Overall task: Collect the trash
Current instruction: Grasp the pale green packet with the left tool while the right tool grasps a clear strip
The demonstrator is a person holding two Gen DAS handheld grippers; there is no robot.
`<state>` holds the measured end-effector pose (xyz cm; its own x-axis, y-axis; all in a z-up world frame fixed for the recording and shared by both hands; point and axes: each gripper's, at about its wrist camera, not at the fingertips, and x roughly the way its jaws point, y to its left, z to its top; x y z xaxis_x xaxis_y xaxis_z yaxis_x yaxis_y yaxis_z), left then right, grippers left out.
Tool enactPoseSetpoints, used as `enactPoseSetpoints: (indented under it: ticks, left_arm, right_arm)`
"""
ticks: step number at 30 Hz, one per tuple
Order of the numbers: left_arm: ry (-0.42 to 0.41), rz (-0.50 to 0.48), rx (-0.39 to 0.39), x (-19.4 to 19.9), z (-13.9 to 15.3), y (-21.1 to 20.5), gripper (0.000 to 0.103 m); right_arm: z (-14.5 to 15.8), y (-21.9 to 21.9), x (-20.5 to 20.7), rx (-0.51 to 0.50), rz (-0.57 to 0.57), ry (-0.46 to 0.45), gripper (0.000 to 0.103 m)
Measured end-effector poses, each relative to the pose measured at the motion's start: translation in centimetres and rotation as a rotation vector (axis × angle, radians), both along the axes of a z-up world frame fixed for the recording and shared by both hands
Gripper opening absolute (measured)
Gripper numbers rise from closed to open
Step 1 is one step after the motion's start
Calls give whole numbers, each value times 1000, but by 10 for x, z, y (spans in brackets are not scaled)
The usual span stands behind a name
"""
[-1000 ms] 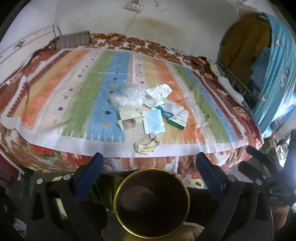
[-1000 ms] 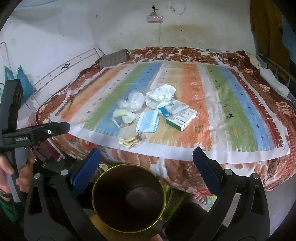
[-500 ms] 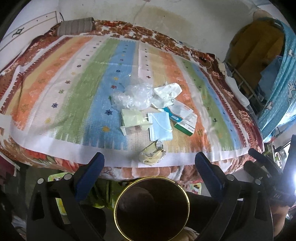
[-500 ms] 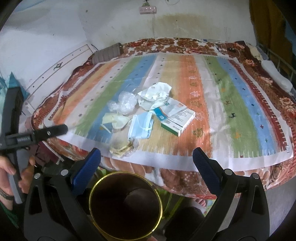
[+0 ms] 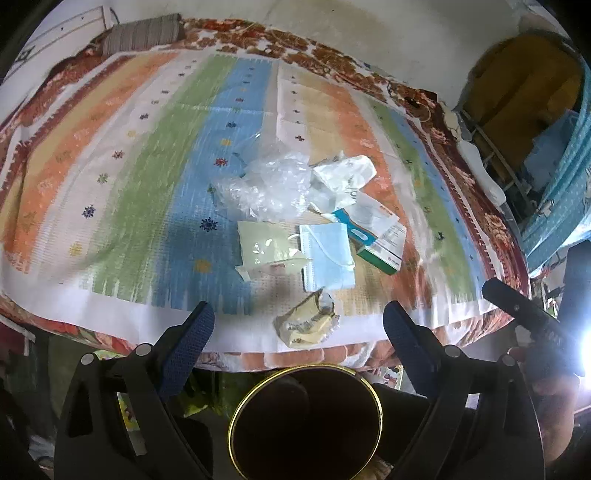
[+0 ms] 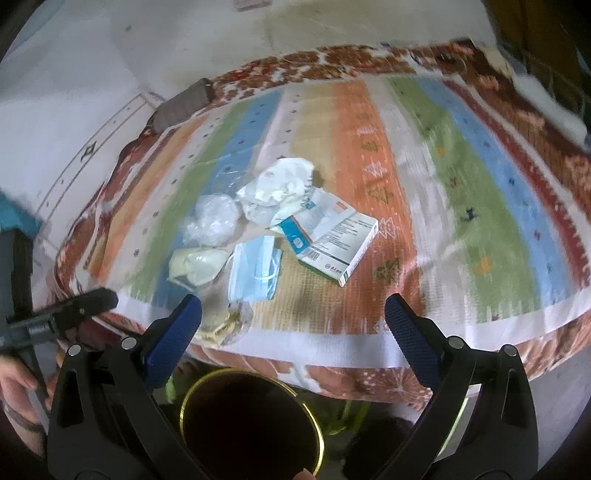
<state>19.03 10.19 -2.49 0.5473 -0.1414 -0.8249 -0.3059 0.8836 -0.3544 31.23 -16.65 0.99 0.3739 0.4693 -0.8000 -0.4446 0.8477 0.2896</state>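
Bin: dark round container with a gold rim (image 5: 305, 421), nearest of all, below the bed edge and just under both grippers; inside looks dark, contents not readable.
Left gripper (image 5: 299, 325): jaws wide, nothing between the pads; they have just been closing a little, with no item between them.
Right gripper (image 6: 293, 317): jaws spread wide, empty; its tip shows at the right edge of the left wrist view.
Step in hand: approach, judged; both grippers hang over the near edge of the bed and no piece has been picked yet.
Crumpled yellowish wrapper (image 5: 306, 325): closest litter, on the white border of the striped bedcover (image 5: 122, 206); print on it too small to read.
Next move, judged: lower one gripper over this wrapper, close on its bulk, carry it to the bin; thin film may slip.
Blue face mask (image 5: 328, 258): flat, beside a pale green pouch (image 5: 266, 251).
Medicine carton (image 6: 338, 243): white and green, barcode and small print visible, wording unreadable.
Clear plastic bag (image 5: 269, 184): crumpled, touching a white wrapper (image 5: 343, 177).
Far end: striped pillow (image 5: 144, 35) against the wall.
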Motion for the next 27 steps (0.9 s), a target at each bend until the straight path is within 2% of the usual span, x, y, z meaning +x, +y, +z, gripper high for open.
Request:
enactPoseSetpoints:
  ticks: [5, 9, 12, 15, 20, 22, 25, 27]
  left_arm:
    - [40, 22, -29, 14, -13, 13, 89]
    - [53, 23, -47, 22, -20, 17, 89]
    - [78, 2, -41, 30, -32, 15, 89]
    - [114, -17, -27, 39, -44, 15, 87]
    - [108, 5, -43, 54, -48, 27, 87]
    - [119, 4, -25, 62, -53, 29, 87]
    - [145, -51, 62, 72, -62, 18, 81]
    - [142, -65, 62, 76, -64, 15, 81]
  right_arm:
    - [-12, -1, 27, 44, -33, 64, 94]
    - [-30, 1, 50, 72, -58, 133, 87]
    - [-47, 1, 66, 162, -64, 206, 83]
    - [-59, 5, 78, 171, -80, 227, 81]
    - [-71, 13, 96, 202, -89, 251, 79]
    - [-76, 17, 102, 186, -89, 246, 78]
    - [-86, 18, 107, 182, -108, 253, 74]
    - [-90, 15, 111, 187, -131, 254, 71]
